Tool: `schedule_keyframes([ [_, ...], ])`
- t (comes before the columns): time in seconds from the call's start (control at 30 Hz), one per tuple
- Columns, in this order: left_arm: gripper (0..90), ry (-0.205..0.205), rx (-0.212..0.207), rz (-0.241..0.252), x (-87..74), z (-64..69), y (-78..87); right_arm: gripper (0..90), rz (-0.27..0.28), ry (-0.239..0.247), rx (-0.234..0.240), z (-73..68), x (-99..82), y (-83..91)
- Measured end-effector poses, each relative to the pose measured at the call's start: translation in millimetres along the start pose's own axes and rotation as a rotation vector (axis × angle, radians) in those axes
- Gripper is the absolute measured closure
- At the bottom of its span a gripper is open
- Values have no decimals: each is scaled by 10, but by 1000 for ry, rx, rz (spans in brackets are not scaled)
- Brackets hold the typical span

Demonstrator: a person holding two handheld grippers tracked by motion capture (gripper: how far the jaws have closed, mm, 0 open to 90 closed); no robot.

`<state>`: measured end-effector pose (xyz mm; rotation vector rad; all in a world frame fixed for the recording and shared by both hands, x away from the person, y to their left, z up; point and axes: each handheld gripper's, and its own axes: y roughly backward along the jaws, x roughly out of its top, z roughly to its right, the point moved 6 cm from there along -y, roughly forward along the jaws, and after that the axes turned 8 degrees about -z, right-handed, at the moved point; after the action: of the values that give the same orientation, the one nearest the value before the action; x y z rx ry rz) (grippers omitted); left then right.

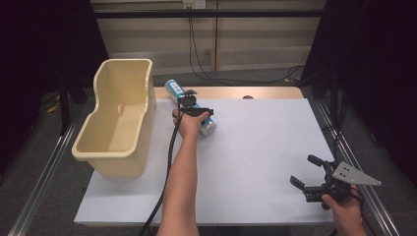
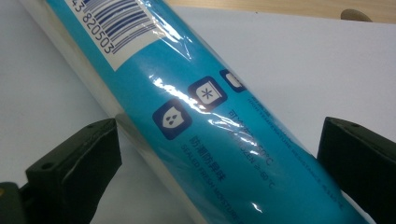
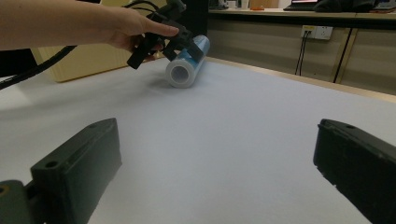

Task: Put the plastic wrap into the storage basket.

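over at the far left of the white table [image 1: 255, 162], just beside the beige bin [image 1: 120, 118], the blue roll [image 2: 210, 116] lies on its side, slanted, one end toward the wooden edge strip. my left gripper [image 1: 195, 111] is down over its near half w/ the jaws spread wide either side. in the left gripper view both pads stand off the film wrap, so nothing's held yet.

risks as i see them: it's a cylinder w/ slick shiny wrap, so if one pad touches first it could roll away or spin out from under. jaws also straddle it at an angle, not square across the axis, so closing may skid it sideways toward the bin wall. grabbing near one end means the long end could sag or swing on lift.

pose: left forearm reaches straight fwd from the bottom edge, hand on top of the gripper, pointing down at the roll. right gripper [image 1: 314, 177] sits near the front right corner, jaws apart, empty, aimed across the table at the roll.
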<state>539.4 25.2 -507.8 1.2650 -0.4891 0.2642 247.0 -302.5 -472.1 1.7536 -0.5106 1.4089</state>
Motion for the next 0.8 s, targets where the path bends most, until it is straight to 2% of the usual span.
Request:
schedule_keyframes([
  [0.17,0,14,-6,-16,-11,-8,-6,4,-3,-3,2,-2,-3,2],
  [0.2,0,30,-12,-15,-10,-3,-12,8,-5,-1,6,-2,-3,-2],
  [0.33,7,53,-29,-34,-19,-10,-6,9,-5,-1,8,3,-1,-3],
  [0.43,41,73,-43,-65,-26,-24,27,9,0,1,6,7,9,6],
  [0.53,65,71,-52,-99,-37,-38,68,10,2,0,7,11,11,10],
  [0.67,93,55,-44,-107,-44,-27,83,10,4,-5,4,26,19,15],
  [0.77,85,62,-23,-112,-64,-5,32,10,5,-5,1,27,22,17],
  [0.8,61,60,-18,-130,-91,10,-15,11,6,-2,2,25,24,16],
])
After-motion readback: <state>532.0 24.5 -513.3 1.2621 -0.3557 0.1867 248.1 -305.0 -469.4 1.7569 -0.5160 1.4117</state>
